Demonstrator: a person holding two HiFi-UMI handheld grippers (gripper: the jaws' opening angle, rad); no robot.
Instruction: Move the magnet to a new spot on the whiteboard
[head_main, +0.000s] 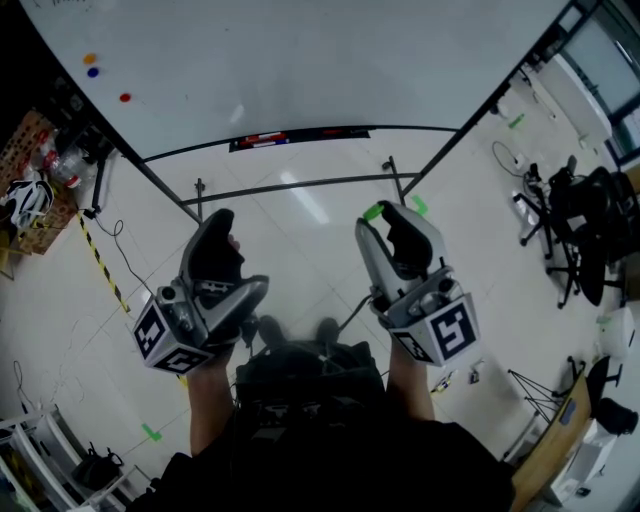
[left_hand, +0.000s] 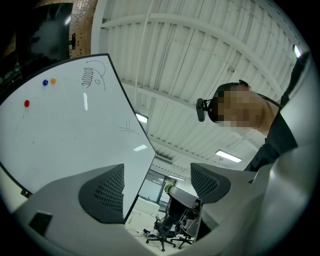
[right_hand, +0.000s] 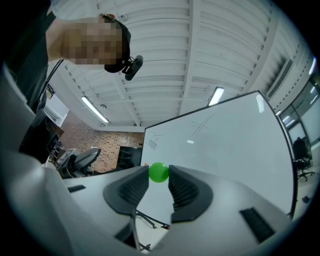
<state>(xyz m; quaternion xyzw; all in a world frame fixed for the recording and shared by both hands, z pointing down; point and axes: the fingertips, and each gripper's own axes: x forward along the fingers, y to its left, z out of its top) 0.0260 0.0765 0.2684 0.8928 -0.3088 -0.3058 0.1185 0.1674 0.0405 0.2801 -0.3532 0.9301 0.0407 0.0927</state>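
Note:
A small green magnet (right_hand: 159, 172) sits pinched between the pads of my right gripper (right_hand: 159, 176), which is shut on it. In the head view that magnet (head_main: 373, 211) shows at the tip of the right gripper (head_main: 386, 215), held in the air short of the whiteboard (head_main: 300, 60). My left gripper (head_main: 221, 232) is level with it on the left. Its jaws stand wide apart with nothing between them (left_hand: 156, 175). Orange (head_main: 90, 58), blue (head_main: 93, 72) and red (head_main: 125, 97) magnets stick to the board's upper left.
The whiteboard's marker tray (head_main: 300, 137) and stand bars (head_main: 300, 185) lie ahead of the grippers. Black office chairs (head_main: 575, 220) stand at the right. Yellow-black tape (head_main: 100, 262) runs along the floor at the left, beside cluttered shelving (head_main: 35, 185).

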